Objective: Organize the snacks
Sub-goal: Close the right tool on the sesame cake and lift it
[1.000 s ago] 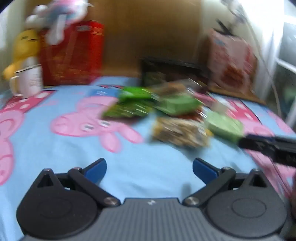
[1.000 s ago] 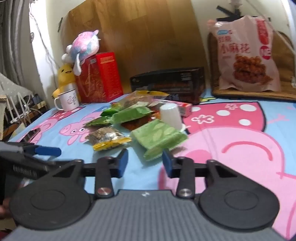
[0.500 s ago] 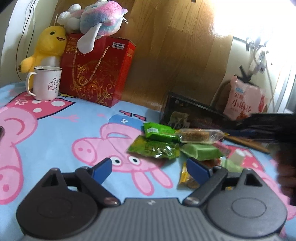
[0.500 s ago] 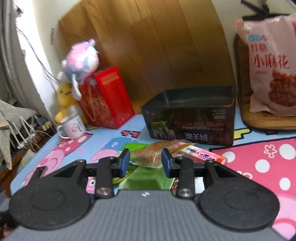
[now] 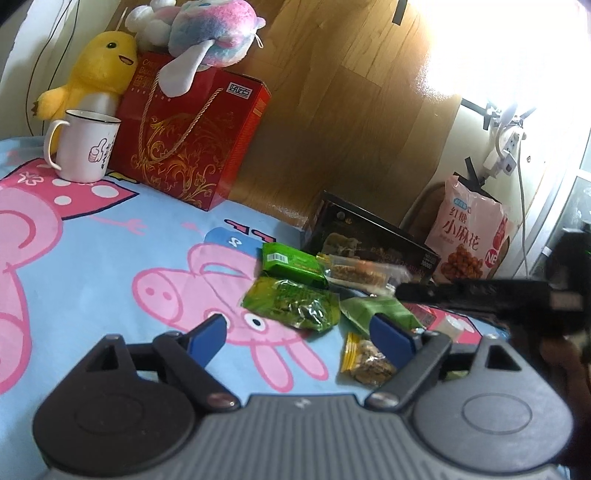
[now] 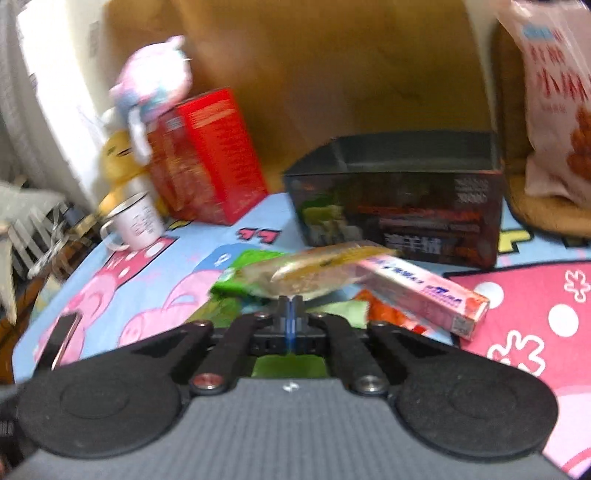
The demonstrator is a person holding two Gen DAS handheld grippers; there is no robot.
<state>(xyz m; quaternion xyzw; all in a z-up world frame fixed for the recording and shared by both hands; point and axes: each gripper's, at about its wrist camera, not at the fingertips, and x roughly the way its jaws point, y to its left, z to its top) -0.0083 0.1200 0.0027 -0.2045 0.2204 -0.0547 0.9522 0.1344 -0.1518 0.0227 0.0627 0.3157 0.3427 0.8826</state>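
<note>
Left gripper (image 5: 297,332): angled slightly downward, blue pads wide apart and closing, nothing between them. Right gripper (image 6: 290,306): tilted downward, fingers pressed together, pinching the edge of a clear snack packet (image 6: 314,271).

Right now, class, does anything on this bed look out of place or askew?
Yes. The snack packets lie jumbled, overlapping beside the open dark box, which appears empty. A plush toy slumps over the red gift box.

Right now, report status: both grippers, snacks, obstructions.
Right gripper shut on clear-wrapped snack bar. Left gripper jaws closing, nothing between. Dark box open behind the pile. Pink carton beside the bar.
</note>
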